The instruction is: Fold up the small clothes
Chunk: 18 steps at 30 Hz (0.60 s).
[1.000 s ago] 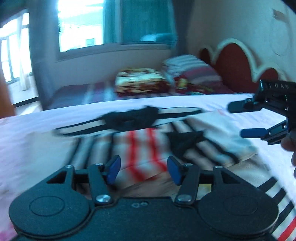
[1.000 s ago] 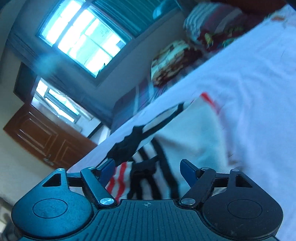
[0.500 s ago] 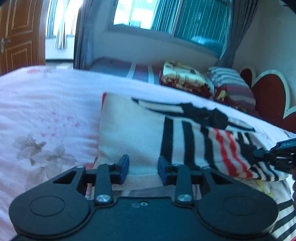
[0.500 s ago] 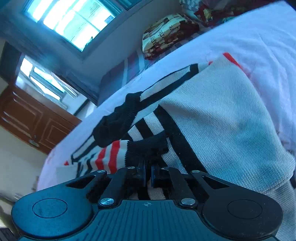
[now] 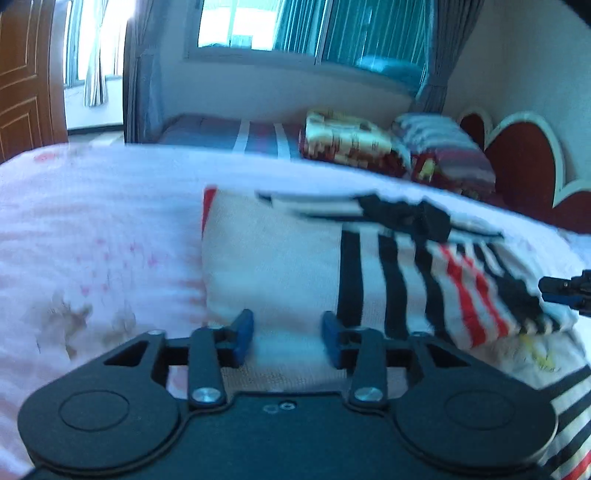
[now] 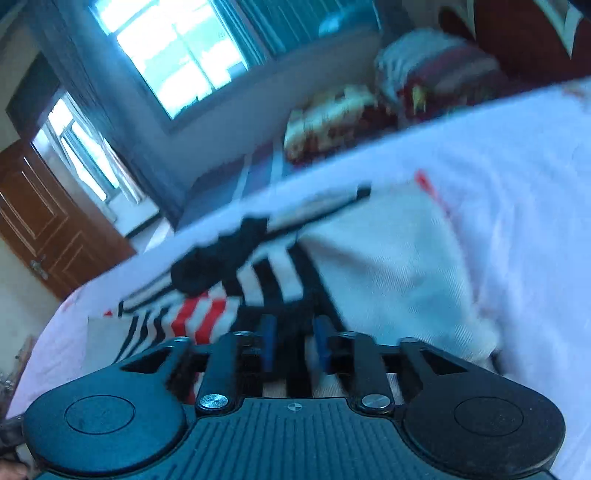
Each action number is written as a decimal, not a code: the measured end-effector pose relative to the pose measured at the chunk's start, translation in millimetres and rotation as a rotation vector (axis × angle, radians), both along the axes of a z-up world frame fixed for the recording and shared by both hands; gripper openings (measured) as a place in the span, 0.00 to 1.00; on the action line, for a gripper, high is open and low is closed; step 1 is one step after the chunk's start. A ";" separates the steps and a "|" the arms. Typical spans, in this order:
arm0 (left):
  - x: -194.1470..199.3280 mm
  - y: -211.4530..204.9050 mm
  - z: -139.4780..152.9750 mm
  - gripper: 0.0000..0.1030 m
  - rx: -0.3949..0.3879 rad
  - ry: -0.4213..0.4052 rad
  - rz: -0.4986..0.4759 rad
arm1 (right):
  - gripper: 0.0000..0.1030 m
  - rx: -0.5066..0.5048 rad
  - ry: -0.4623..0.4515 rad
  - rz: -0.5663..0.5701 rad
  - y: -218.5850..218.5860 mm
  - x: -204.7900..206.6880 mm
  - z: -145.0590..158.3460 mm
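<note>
A small cream garment (image 5: pixel 273 266) with black and red stripes lies folded on the pink bed sheet (image 5: pixel 92 229). My left gripper (image 5: pixel 288 338) is open, its blue fingertips astride the garment's near cream edge. My right gripper (image 6: pixel 294 343) is open a little, its blue fingertips either side of the garment's black trim (image 6: pixel 291 317). The garment (image 6: pixel 388 266) fills the middle of the right wrist view. The right gripper's tips (image 5: pixel 565 291) also show at the right edge of the left wrist view, at the garment's striped end.
A stack of folded blankets and pillows (image 5: pixel 399 151) sits at the far side of the bed by a red headboard (image 5: pixel 524 166). A window (image 5: pixel 295 29) and a wooden door (image 5: pixel 22 74) stand beyond. Another striped cloth (image 5: pixel 569 417) lies at the near right.
My left gripper's fingers have spread wider on the cream edge. My right gripper, shut on the black trim half a second ago, has opened a little. Both views are motion-blurred.
</note>
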<state>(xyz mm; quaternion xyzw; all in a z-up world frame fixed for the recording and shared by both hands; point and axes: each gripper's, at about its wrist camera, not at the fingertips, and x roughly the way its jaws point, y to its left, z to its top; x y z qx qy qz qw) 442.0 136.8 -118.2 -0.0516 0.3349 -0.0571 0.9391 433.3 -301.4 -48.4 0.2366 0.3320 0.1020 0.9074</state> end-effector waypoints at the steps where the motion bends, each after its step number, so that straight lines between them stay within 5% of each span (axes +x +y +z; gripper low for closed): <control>1: 4.9 1.9 5.3 0.42 0.005 -0.022 -0.003 | 0.28 0.006 -0.005 0.003 -1.2 5.4 2.6; 6: 62.6 6.8 6.8 0.42 0.017 -0.021 -0.021 | 0.28 -0.018 -0.003 0.073 13.7 41.8 1.3; 10: 111.6 19.3 -14.2 0.42 0.015 0.062 -0.011 | 0.28 -0.065 0.055 0.077 25.1 68.7 -20.4; 14: 127.7 31.8 -21.2 0.45 0.003 0.068 -0.020 | 0.17 -0.115 0.071 0.052 22.5 76.4 -36.0; 18: 120.4 31.1 -13.3 0.40 0.023 0.054 -0.011 | 0.18 -0.078 0.005 0.053 23.3 61.2 -15.6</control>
